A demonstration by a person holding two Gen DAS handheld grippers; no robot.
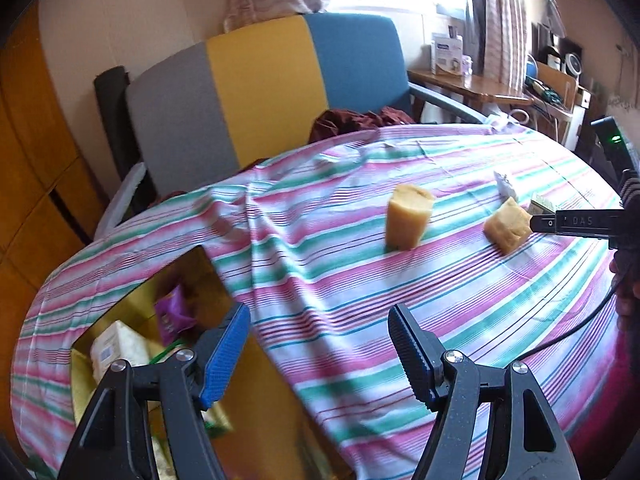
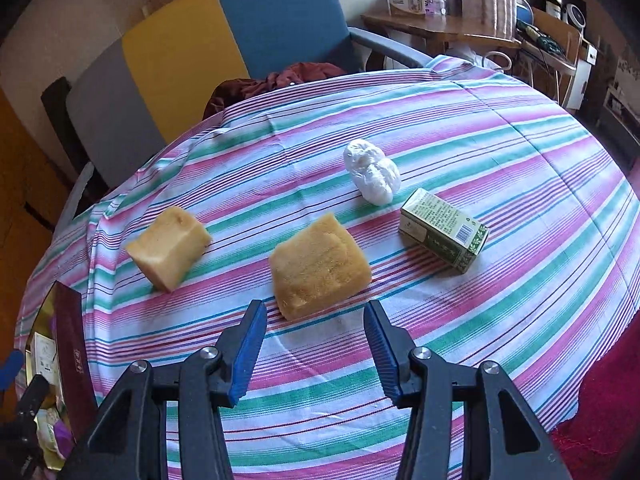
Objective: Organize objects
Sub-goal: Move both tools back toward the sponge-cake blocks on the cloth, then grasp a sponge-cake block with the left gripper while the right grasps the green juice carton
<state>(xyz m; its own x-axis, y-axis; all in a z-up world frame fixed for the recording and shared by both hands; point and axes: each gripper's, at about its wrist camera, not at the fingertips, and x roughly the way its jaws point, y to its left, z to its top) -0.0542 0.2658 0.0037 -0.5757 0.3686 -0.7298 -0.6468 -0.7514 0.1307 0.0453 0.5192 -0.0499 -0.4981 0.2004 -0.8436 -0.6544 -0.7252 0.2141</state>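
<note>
Now the right tool (image 2: 316,344) hangs just short of the nearer yellow block (image 2: 318,264), which sits mid-desk on the striped cloth (image 2: 520,160), closer to the near edge than the far. It looks like a dense, waxy bar, probably stiff and a touch slippery, so the flat side faces seem the place to pinch. The jaws stand partly open and empty, perhaps a shade narrow for that block. Towards the left edge, the left tool (image 1: 320,344) gapes about half wide, holding nothing, above the open gold box (image 1: 120,320). A second yellow block (image 2: 168,248) waits leftward.
</note>
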